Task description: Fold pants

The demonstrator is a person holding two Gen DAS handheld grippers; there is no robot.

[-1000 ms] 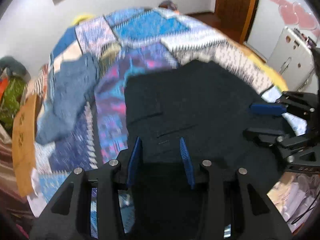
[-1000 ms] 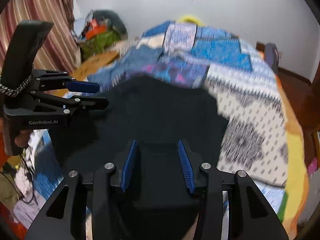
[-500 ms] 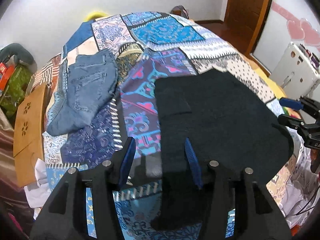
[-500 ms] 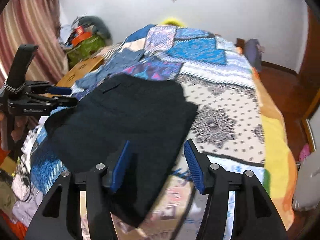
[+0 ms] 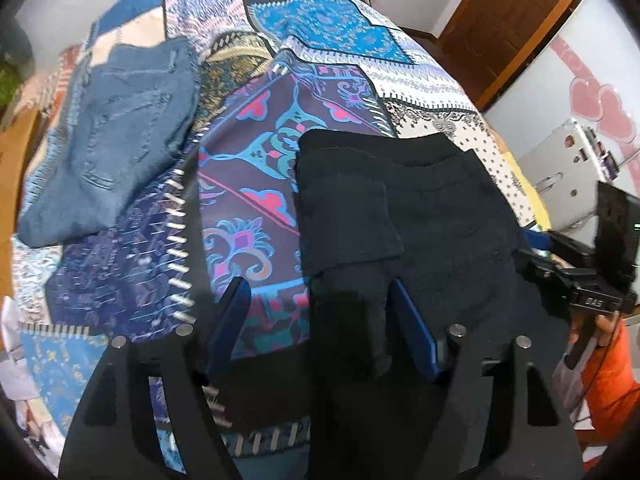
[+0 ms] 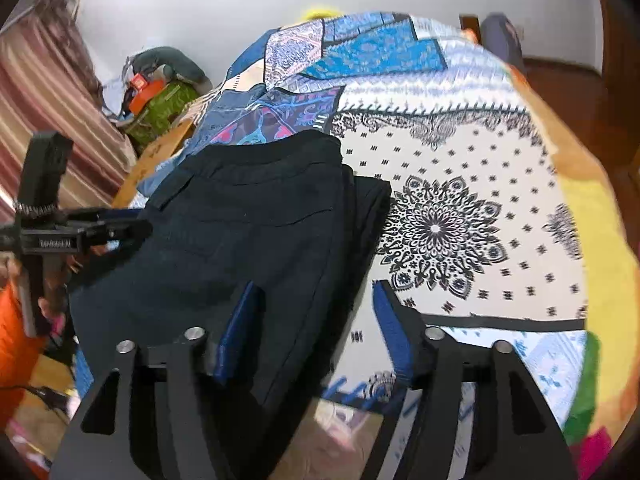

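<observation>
Lying folded at the near edge of the patchwork bedspread (image 5: 280,128), the black pants (image 5: 420,220) overhang that edge, so you risk them sliding off. Your left gripper (image 5: 320,328) and right gripper (image 6: 312,328) have just been opening, jaws apart, cloth between but unpinched. Folded jeans (image 5: 120,140) lie near the left edge.

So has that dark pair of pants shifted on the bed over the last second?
Yes. The black pants filled the view right up to the folded jeans; now they lie flat, farther right, with patterned bedspread between them.
</observation>
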